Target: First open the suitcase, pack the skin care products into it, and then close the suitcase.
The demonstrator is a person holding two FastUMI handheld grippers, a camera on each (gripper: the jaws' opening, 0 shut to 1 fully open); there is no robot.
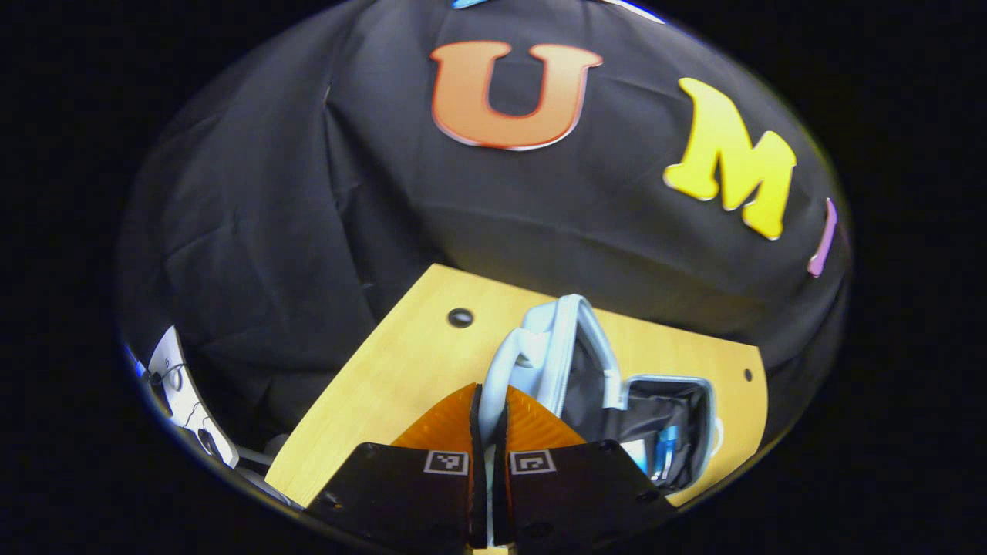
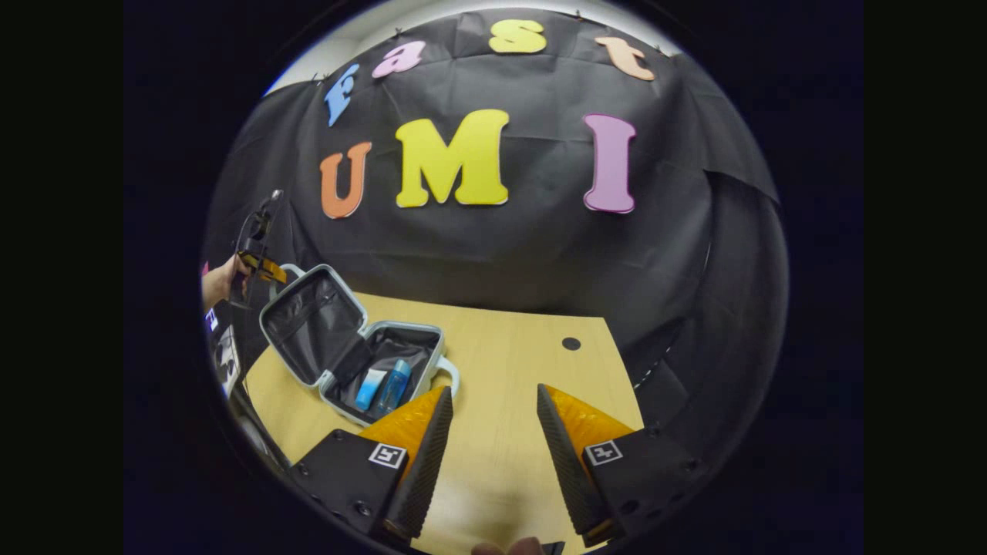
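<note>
Lid up on the small pale-blue hard-shell suitcase [image 2: 351, 339], sitting near the left edge of the light wooden table [image 2: 509, 370]. Left gripper [image 1: 489, 416] pinching the suitcase's pale moulded handle [image 1: 509, 370], fingers pressed nearly together on it; also seen from the right gripper view, up at the lid's top edge w/ a hand [image 2: 220, 281] behind it. Right gripper [image 2: 493, 432] spread wide, nothing between the fingers, hovering over bare tabletop just beside the case. Inside the lower half: a white-and-blue tube [image 2: 370, 388] and a clear blue bottle [image 2: 395, 384], lying side by side on dark, crinkly fabric lining. Packing looks done, closing prob. next. Risks: lid swung down too fast → light shell skids on the smooth wood, poss. toward the near edge; bottle lying high → rim may catch, no clean shut. Ribbed pads vs slick rounded handle → slip likely if pull goes sideways. Shell glossy, rigid, corners rounded.
</note>
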